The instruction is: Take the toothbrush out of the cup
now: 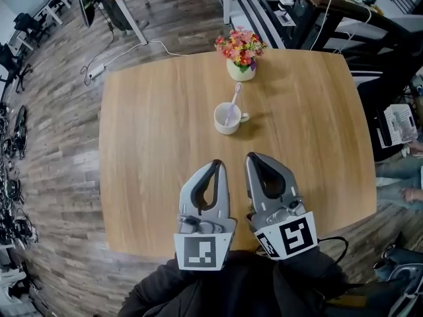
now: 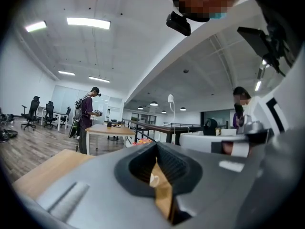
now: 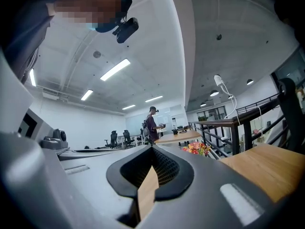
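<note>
A white cup stands near the middle of the wooden table, with a pale toothbrush leaning out of it toward the back. In the head view my left gripper and right gripper hover side by side over the table's near part, a short way in front of the cup and apart from it. Both point at the cup. The jaws of each meet at the tips and nothing is held between them. In the left gripper view the left gripper fills the lower picture, as the right gripper does in its own view.
A small pot of flowers stands behind the cup near the table's far edge, also showing as flowers beyond the right jaws. A black railing and desks lie past the table. A person stands far off by another table.
</note>
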`<state>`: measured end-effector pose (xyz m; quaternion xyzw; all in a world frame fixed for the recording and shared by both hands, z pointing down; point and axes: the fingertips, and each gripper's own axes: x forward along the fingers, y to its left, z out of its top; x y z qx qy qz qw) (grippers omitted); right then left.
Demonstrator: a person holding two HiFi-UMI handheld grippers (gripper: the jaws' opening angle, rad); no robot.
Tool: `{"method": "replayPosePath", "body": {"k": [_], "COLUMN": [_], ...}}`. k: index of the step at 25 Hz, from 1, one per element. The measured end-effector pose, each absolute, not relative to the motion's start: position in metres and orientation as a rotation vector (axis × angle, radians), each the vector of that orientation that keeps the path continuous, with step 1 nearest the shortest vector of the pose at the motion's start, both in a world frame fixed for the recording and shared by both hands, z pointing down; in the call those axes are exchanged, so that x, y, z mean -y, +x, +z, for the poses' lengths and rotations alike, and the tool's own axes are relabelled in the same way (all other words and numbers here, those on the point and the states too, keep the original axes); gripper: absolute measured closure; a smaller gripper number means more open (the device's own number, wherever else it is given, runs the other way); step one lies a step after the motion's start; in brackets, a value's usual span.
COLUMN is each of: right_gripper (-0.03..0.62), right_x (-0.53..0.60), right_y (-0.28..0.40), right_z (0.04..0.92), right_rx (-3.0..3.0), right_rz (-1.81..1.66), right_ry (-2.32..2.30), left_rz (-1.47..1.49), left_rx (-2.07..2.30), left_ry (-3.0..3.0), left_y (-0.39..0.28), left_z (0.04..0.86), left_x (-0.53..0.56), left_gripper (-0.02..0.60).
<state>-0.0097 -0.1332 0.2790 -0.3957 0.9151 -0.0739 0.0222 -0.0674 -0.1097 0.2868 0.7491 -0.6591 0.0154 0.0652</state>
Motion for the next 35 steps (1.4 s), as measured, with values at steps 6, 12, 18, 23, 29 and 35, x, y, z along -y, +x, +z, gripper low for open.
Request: {"method": "replayPosePath", "body": {"k": [6, 12, 18, 23, 29, 35], "right_gripper": [0.594, 0.594, 0.594, 0.594, 0.594, 0.594], "right_x": [0.161, 0.185, 0.226, 0.261, 0.283, 0.296], "right_y": [-0.013, -0.022, -0.032, -0.039, -0.042, -0.043], "right_z": [0.295, 0.325, 0.353, 0.376, 0.395, 0.407], "right_rx": [-2.851, -2.871, -2.873, -2.879, -2.885, -2.9], "right_rz": [-0.289, -0.375, -0.431, -0.47, -0.503, -0.522], "right_ry": [-1.204, -1.224, -1.26, -1.287, -1.302, -1.315], "left_rz": [0.085, 0.122, 0.155, 0.184, 0.211, 0.216], "left_rx": [2.013, 1.978, 1.948, 1.918, 1.907, 1.894], "left_ry": [2.293, 2.263, 2.258, 2.228, 2.214, 2.196], "left_y": [-0.064, -0.072, -0.08, -0.086, -0.089, -0.087], "left_z": [0.294, 0.319, 0.345, 0.373, 0.394, 0.406], "left_x": [0.135, 0.159, 0.193, 0.219, 0.23, 0.234], "left_gripper": [0.574, 0.574, 0.574, 0.574, 0.574, 0.574]}}
